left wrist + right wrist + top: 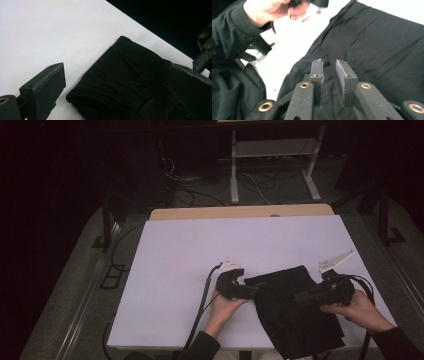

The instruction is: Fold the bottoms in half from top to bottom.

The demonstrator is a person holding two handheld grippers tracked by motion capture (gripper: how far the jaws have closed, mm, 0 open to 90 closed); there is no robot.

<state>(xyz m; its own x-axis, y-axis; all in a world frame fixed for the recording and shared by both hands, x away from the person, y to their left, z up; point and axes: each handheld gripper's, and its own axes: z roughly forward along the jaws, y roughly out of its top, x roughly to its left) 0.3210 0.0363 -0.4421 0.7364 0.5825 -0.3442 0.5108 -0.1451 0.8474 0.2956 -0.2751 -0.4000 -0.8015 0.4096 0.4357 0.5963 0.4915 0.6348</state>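
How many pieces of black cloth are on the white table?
1. The folded black cloth lies at the near right of the white table, between the left gripper and the right gripper. Its folds may hide more layers.

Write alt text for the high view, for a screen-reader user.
A person's two hands each hold a black gripper over a folded black cloth lying at the near right of a white table. The left gripper reaches the cloth's left edge; the right gripper is above its middle. Beyond the table, the dim floor has cables and a white frame.
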